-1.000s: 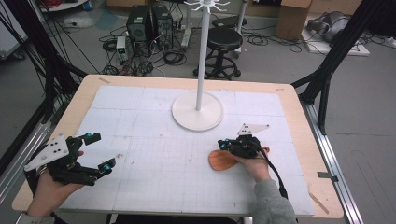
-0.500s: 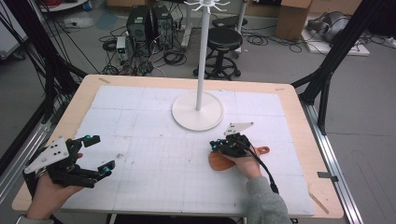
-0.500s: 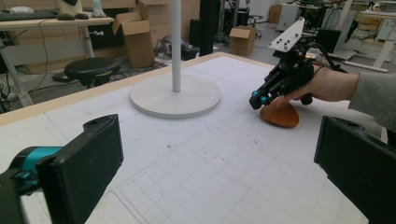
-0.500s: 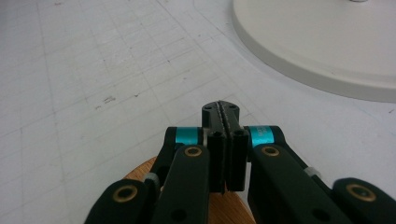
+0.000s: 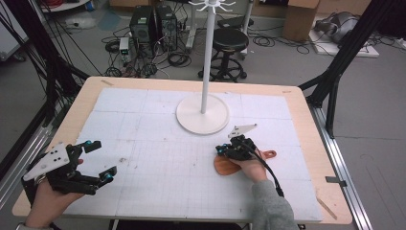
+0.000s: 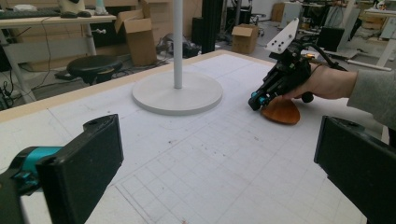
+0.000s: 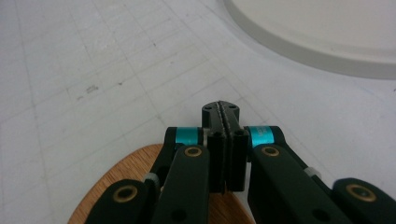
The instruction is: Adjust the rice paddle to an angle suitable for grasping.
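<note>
A small wooden board [image 5: 224, 167] with a handle lies flat on the white gridded mat, right of centre. My right gripper [image 5: 219, 150] hovers low over it, its tips past the board's left-hand edge. Its jaws are pressed together with nothing between them [image 7: 223, 112], and the board [image 7: 114, 175] shows beneath them. In the left gripper view the right gripper [image 6: 255, 101] points down at the mat beside the board [image 6: 281, 112]. My left gripper [image 5: 103, 159] rests at the front left of the table, open, nothing between its jaws [image 6: 219, 172].
A white stand with a round base [image 5: 202, 115] and a tall pole stands at the table's far centre, just beyond the right gripper. The base's edge [image 7: 327, 42] lies close ahead of the right jaws. Floor clutter, a stool [image 5: 230, 40] and boxes lie beyond the table.
My right gripper has slid left across the board, uncovering the board's handle at its right. The left gripper has stayed put.
</note>
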Available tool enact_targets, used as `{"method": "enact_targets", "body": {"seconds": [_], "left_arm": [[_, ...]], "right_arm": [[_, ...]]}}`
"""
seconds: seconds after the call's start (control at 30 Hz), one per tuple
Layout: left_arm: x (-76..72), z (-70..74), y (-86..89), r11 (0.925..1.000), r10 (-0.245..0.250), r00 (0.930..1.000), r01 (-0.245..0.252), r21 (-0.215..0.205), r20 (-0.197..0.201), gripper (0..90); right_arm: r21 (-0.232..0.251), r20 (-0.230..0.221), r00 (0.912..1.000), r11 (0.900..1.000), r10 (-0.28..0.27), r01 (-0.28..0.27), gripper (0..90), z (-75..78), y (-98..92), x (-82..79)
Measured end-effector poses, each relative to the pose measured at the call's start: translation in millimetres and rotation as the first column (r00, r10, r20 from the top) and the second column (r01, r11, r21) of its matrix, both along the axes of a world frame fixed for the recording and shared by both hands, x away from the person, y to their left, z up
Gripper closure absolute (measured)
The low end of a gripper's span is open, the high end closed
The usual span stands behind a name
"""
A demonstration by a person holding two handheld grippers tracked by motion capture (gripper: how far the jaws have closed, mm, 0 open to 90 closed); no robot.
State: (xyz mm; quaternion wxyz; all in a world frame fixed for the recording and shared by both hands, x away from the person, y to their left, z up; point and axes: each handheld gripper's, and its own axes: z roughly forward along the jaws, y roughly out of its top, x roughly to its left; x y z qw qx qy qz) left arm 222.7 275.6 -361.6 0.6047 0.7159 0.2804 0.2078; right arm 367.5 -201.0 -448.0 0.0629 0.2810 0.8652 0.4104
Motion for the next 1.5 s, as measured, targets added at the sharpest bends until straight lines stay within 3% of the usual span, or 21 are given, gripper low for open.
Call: {"method": "enact_targets", "body": {"seconds": [0.43,1.03,1.4,1.5], "left_arm": [[2.3,0.4,-1.6,0.9999,-0.008,1.0,0.008,0.007,0.001,1.8],[15.4,3.5,-14.8,0.9986,-0.053,0.9986,0.053,0.004,0.005,1.8],[22.0,3.6,-23.1,0.9969,-0.078,0.9969,0.078,0.014,0.003,1.8],[23.7,4.3,-22.3,0.9969,-0.079,0.9969,0.079,0.004,0.004,1.8]], "right_arm": [[0.002,-0.039,0.9981,0.999,-0.048,0.048,90.0,0.6,-5.3,-12.4],[-0.025,-0.054,0.9984,0.999,0.019,-0.021,90.0,3.6,-21.4,-43.8],[-0.031,-0.043,0.9988,0.999,0.022,-0.024,90.0,3.7,-32.2,-65.2],[-0.032,-0.022,0.9994,0.999,0.026,-0.027,90.0,3.0,-34.2,-70.9]]}}
